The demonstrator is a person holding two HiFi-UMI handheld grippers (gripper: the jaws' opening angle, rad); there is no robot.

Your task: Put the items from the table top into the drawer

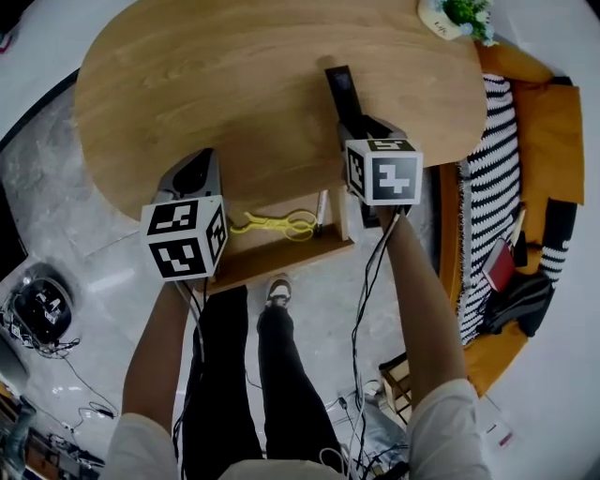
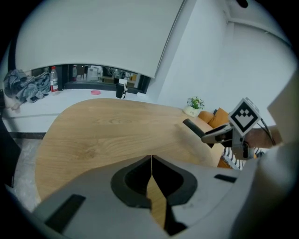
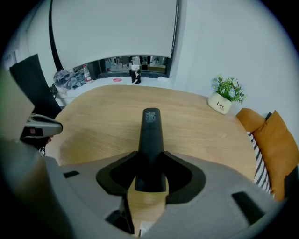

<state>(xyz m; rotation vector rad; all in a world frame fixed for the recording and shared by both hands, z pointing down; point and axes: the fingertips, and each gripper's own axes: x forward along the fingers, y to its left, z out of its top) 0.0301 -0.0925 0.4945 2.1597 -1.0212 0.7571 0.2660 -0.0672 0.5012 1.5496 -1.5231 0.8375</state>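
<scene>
Above the oval wooden table (image 1: 234, 84), in the head view: right gripper (image 1: 349, 120) out over the near part of the top, clamped on a long black remote (image 1: 340, 86) that points away across the wood. Left gripper (image 1: 197, 169) lower left, at the table's near rim, with nothing in it. Under the rim between the two, an open drawer (image 1: 291, 255) holding a loose yellow cord (image 1: 272, 223) and, at its right end, a thin pen-like stick (image 1: 321, 211). At the far right corner of the top, a small potted plant (image 1: 459, 14). Right of the table, an orange sofa (image 1: 553, 122) with a black-and-white striped cloth (image 1: 492, 187) on it. Below, the person's dark trouser legs and one shoe (image 1: 277, 289) on the pale floor.

In the left gripper view: jaws pressed together tip to tip, nothing between them, bare tabletop beyond. At the right, the other gripper with the remote sticking out ahead of it over the wood. Cannot tell whether the remote's far end touches the top.

In the right gripper view: both jaws closed against the sides of the remote's near end, the rest of it reaching forward over the middle of the table. At the far right, the plant in its white pot, with an orange cushion beside it. At the left edge, the tip of the left gripper.
</scene>
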